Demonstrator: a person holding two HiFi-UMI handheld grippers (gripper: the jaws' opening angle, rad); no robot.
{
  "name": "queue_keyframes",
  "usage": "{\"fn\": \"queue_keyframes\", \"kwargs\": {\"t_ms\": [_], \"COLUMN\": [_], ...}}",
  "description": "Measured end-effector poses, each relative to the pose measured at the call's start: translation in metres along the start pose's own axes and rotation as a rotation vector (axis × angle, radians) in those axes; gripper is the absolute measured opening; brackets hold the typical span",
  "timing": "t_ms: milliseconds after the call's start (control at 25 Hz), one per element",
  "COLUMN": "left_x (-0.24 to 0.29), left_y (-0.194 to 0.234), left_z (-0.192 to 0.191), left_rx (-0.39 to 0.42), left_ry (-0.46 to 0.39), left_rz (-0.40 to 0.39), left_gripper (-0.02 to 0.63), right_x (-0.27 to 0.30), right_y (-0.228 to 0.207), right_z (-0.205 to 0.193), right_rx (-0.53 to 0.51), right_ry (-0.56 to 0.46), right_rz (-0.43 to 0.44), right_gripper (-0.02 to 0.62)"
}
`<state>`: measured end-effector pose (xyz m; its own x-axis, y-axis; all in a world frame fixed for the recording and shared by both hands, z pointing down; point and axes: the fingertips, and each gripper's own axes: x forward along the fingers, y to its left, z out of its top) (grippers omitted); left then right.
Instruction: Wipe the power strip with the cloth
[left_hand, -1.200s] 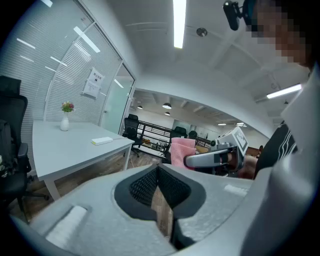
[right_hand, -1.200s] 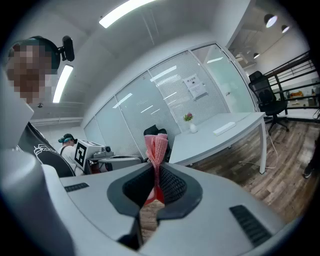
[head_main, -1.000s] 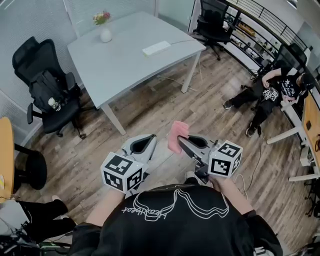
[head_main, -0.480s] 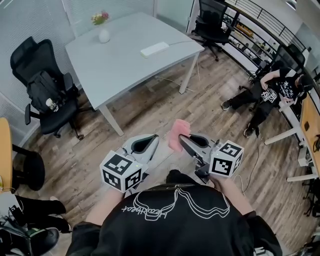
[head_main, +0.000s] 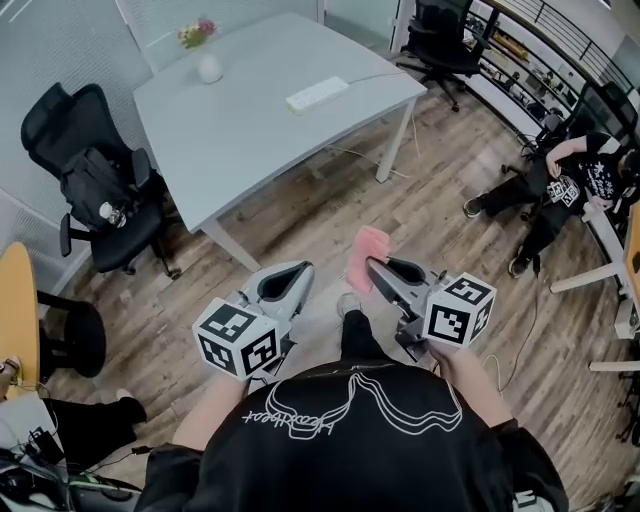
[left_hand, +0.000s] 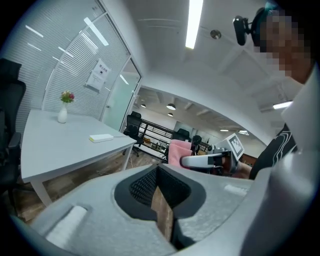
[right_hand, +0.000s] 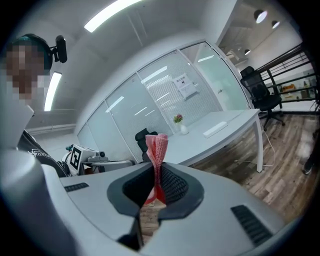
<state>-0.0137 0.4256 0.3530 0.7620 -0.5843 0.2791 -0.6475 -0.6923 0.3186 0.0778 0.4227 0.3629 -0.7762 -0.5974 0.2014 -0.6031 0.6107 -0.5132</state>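
Pink cloth (right_hand: 157, 149) pinched in right tongs (right_hand: 153, 192), lower end partly hidden.

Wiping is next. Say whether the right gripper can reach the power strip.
Probably not yet. The right gripper, shut on the cloth, is over the floor, well short of the table where the power strip lies. Nothing blocks the way.

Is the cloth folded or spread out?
Folded: the pink cloth stands as a narrow bunched strip pinched in the right gripper.

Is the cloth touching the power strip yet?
No, the right gripper holds the cloth well short of the power strip on the table.
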Motion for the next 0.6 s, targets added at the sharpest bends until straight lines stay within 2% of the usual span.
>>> {"fn": "queue_keyframes", "kwargs": {"t_ms": [120,360,520,600], "left_x": [0.038,0.122,0.175,0.200], "left_y": [0.022,0.081,0.108,0.116], "left_z": [0.016,0.057,0.086,0.095], "left_rx": [0.016,-0.019,-0.033,-0.046], "left_ry": [0.005,-0.025,-0.030,-0.026], "left_rz": [0.026,0.129,0.152,0.139], "left_gripper": [0.012,0.014,0.012,0.012], "right_x": [0.014,0.054,0.076,0.084], "right_y": [-0.038,-0.118,-0.165,-0.187], "right_z": [0.023,0.075,0.112,0.127], "right_rx": [0.021,0.017,0.033,0.036], "right_ry": [-0.007,0.033,0.029,0.038], "right_rz": [0.030,0.071,0.099,0.102], "right_gripper": [0.031,0.031,0.031,0.031]}}
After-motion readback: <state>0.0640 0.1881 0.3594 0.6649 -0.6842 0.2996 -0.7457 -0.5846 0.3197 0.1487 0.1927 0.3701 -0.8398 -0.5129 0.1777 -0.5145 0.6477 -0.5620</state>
